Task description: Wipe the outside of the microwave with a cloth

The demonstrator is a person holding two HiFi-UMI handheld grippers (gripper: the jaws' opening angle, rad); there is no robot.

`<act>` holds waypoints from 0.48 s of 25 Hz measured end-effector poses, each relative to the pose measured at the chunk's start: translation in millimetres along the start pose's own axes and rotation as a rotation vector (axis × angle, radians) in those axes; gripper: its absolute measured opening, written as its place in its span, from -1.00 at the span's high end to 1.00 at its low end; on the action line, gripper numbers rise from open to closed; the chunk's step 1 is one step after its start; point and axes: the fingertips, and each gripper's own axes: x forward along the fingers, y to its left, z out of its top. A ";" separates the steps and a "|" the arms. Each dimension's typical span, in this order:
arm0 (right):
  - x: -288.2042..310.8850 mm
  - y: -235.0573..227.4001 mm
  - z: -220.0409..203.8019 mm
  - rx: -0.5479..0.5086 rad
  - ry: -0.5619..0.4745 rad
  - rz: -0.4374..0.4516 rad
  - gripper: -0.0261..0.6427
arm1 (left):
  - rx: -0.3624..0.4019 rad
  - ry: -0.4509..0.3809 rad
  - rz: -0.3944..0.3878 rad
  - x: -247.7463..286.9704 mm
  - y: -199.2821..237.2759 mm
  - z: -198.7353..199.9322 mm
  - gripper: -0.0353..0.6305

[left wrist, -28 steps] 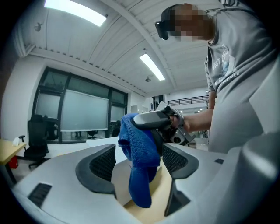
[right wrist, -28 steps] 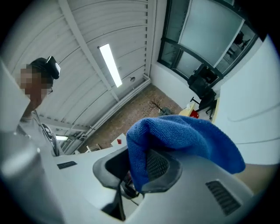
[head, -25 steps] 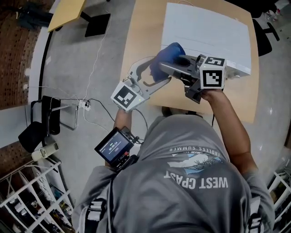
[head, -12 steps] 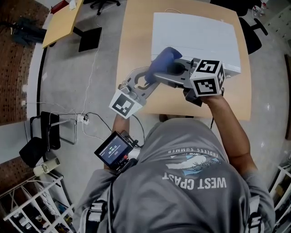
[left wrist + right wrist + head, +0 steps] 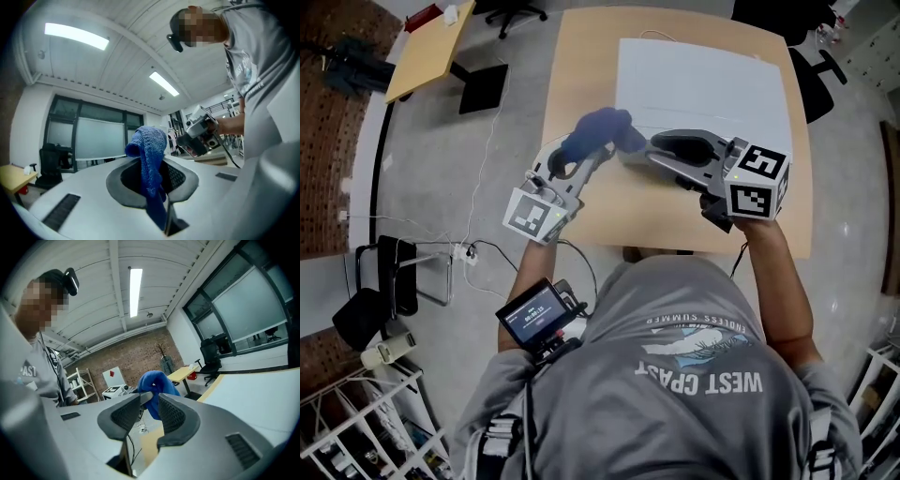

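Cloth [image 5: 149, 140] shifted left, left tool [image 5: 153, 177] just clamped on it, right tool [image 5: 153, 398] parted, microwave [image 5: 703, 84] only overhead.

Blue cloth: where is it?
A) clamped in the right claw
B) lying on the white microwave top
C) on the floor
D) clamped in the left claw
D: in the left gripper view the blue cloth is pinched in the left claw, whose jaws have just been closing on it. The right claw stands open and empty, with the cloth beyond it.
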 end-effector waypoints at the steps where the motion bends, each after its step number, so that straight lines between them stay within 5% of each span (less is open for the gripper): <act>1: -4.9 -4.8 2.0 0.006 -0.014 -0.021 0.58 | -0.016 -0.011 0.018 -3.0 11.1 -1.3 0.69; 6: -28.2 -27.0 7.4 0.005 -0.047 -0.112 0.58 | -0.033 -0.004 0.098 4.1 56.7 -14.4 0.70; 10: -39.2 -36.3 -1.7 0.032 -0.040 -0.169 0.58 | 0.044 0.111 0.116 21.2 96.4 -45.0 0.70; 12: -43.8 -42.9 -9.8 0.047 -0.026 -0.196 0.58 | 0.023 0.154 0.082 37.9 109.3 -64.4 0.70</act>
